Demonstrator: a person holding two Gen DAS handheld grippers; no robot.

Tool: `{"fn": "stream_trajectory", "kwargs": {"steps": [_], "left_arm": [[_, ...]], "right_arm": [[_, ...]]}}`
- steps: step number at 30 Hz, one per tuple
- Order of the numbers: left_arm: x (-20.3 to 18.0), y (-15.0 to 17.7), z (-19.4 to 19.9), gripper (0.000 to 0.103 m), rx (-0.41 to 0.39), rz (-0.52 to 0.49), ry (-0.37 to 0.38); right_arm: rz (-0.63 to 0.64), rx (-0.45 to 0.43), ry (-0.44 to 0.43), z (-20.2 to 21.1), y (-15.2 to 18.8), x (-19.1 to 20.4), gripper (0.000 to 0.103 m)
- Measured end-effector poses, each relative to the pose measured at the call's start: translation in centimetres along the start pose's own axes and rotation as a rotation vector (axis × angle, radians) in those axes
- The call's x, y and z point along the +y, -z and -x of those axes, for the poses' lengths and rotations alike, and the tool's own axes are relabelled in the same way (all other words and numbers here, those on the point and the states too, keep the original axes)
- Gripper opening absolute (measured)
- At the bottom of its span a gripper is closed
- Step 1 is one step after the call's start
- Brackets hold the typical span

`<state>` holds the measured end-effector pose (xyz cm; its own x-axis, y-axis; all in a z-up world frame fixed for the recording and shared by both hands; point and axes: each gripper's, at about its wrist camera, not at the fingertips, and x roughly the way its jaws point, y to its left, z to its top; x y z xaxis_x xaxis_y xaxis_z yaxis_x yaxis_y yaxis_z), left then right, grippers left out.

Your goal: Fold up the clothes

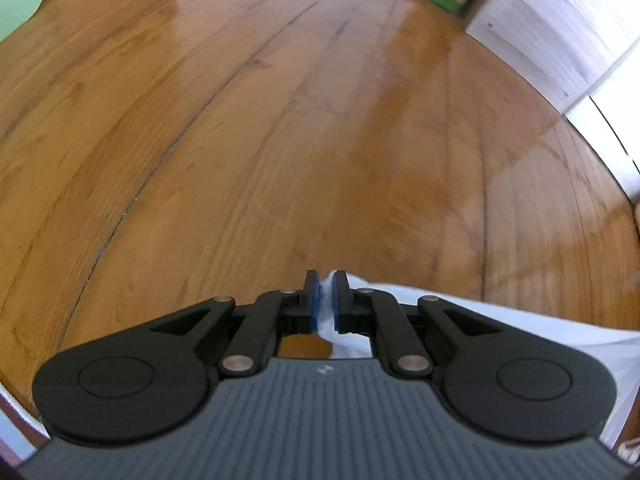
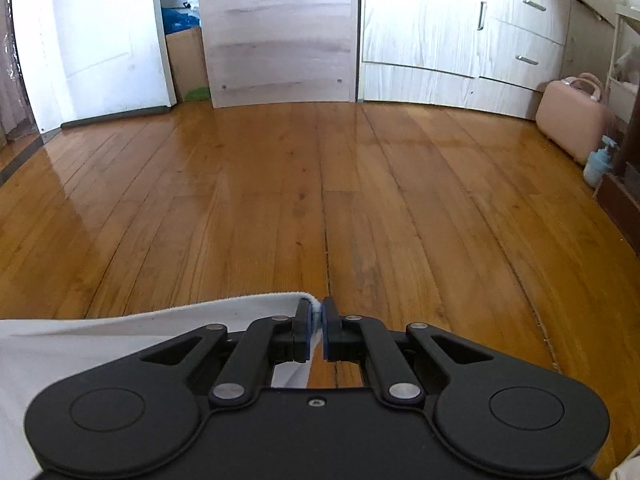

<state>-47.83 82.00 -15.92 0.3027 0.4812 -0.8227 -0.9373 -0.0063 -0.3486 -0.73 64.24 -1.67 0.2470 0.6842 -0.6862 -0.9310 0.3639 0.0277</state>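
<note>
- Left gripper [image 1: 326, 280] clamped tight on a pinch of white cloth [image 1: 480, 320], blue pads pressing the fabric between them.
- From that pinch, cloth trailing off to the right and down past the gripper body, above the wooden floor [image 1: 280, 140].
- Right gripper [image 2: 319, 307] likewise closed narrow on an edge of the same white cloth [image 2: 120, 332], hem bunched at the fingertips.
- There, cloth spreading left and down below the gripper.
- Pale wood cupboards [image 2: 440, 32] and a white door [image 2: 100, 40] along the far wall.
- Pink case [image 2: 572, 120] on the floor at the right, small blue bottle [image 2: 599, 160] just beside it.
</note>
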Motion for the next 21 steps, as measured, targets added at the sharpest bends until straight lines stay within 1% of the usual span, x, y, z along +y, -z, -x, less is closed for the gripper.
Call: {"fn": "stream_trajectory", "kwargs": {"steps": [2, 4, 5, 6, 7, 8, 10, 12, 13, 14, 15, 16, 18, 19, 21], "left_arm": [[1.0, -0.2, 0.1, 0.005, -0.047, 0.027, 0.029], [2.0, -0.3, 0.8, 0.012, -0.111, 0.063, 0.076], [2.4, -0.3, 0.8, 0.020, -0.136, 0.078, 0.100], [2.7, -0.2, 0.9, 0.023, -0.157, 0.079, 0.124], [2.8, -0.1, 1.2, 0.024, -0.167, 0.051, 0.136], [2.5, 0.1, 1.3, 0.024, -0.167, -0.007, 0.135], [1.2, 1.2, 1.4, 0.024, -0.155, -0.164, 0.132], [0.0, 2.2, 1.5, 0.025, -0.143, -0.321, 0.128], [-0.8, 2.9, 1.5, 0.028, -0.134, -0.392, 0.131], [-1.7, 3.7, 1.4, 0.036, -0.123, -0.452, 0.140], [-2.7, 4.5, 1.2, 0.049, -0.112, -0.501, 0.145], [-3.5, 5.3, 1.0, 0.052, -0.103, -0.525, 0.146], [-4.5, 6.3, 0.2, 0.053, -0.089, -0.540, 0.167], [-5.1, 6.6, -0.4, 0.053, -0.071, -0.547, 0.175], [-6.4, 7.0, -1.7, 0.054, -0.049, -0.574, 0.125]], "right_arm": [[0.013, 0.008, -0.004, -1.1, -0.2, 0.7, 0.006], [0.018, 0.019, 0.002, -2.5, -0.4, 1.3, 0.006], [0.001, 0.031, 0.003, -3.3, -0.4, 1.3, 0.006], [-0.019, 0.042, 0.013, -4.0, -0.3, 1.3, 0.006], [-0.020, 0.048, 0.038, -4.7, 0.0, 1.3, 0.006], [-0.022, 0.053, 0.063, -5.3, 0.3, 1.3, 0.006], [-0.006, 0.056, 0.108, -6.3, 0.8, 1.3, 0.007], [0.009, 0.048, 0.112, -6.6, 1.3, 0.8, 0.009], [-0.002, 0.047, 0.092, -6.5, 1.4, 0.3, 0.010], [-0.027, 0.051, 0.050, -6.3, 1.6, -0.3, 0.012], [-0.054, 0.055, 0.000, -6.1, 1.9, -0.9, 0.016], [-0.067, 0.061, -0.036, -5.8, 2.2, -1.4, 0.019], [-0.077, 0.069, -0.091, -5.3, 3.0, -2.0, 0.031], [-0.076, 0.072, -0.112, -5.1, 3.5, -2.3, 0.032], [-0.074, 0.089, -0.140, -4.9, 4.6, -2.7, 0.033]]}}
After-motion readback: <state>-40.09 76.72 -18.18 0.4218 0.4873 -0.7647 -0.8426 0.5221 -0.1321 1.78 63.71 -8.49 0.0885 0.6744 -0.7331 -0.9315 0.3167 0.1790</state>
